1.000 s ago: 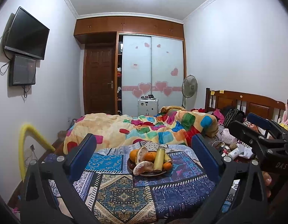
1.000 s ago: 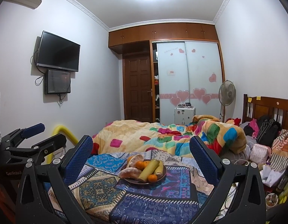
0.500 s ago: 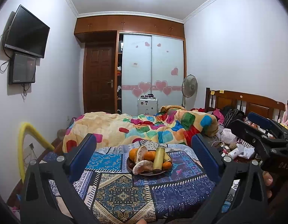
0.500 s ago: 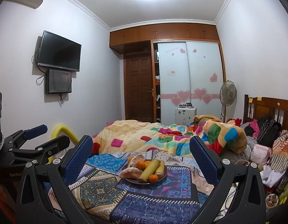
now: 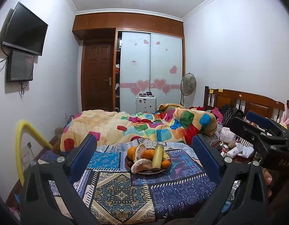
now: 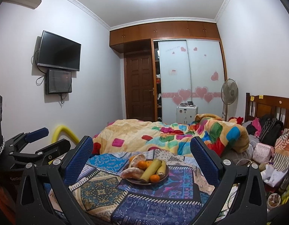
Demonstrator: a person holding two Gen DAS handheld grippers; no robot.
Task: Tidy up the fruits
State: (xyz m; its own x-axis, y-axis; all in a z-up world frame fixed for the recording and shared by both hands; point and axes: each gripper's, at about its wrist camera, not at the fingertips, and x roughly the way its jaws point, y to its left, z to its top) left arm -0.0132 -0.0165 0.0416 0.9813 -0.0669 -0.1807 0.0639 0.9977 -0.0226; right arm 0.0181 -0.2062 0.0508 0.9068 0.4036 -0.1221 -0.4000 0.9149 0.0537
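A dark round plate [image 5: 144, 172] [image 6: 138, 182] sits on a patterned blue cloth [image 5: 123, 193] [image 6: 150, 196]. It holds oranges [image 5: 149, 153] [image 6: 155, 177], peeled citrus pieces [image 5: 141, 166] [image 6: 133, 172], a pale yellow-green stick [image 5: 157, 156] [image 6: 151, 168] and a banana [image 6: 162, 167]. My left gripper [image 5: 144, 155] is open and empty, some way short of the plate. My right gripper [image 6: 141, 157] is open and empty, also short of the plate. The right gripper also shows at the right edge of the left wrist view [image 5: 260, 131], and the left gripper at the left edge of the right wrist view [image 6: 33, 144].
A colourful quilt [image 5: 136, 127] [image 6: 163, 133] lies heaped behind the cloth. Bags and clutter [image 6: 266, 146] sit by the wooden headboard [image 5: 243, 101] on the right. A yellow foam tube [image 5: 22, 142] curves at the left. A fan [image 5: 188, 84] and wardrobe [image 5: 152, 71] stand at the back.
Both views have shifted only slightly; the plate sits a touch lower in the right wrist view. Both grippers stay open and empty.
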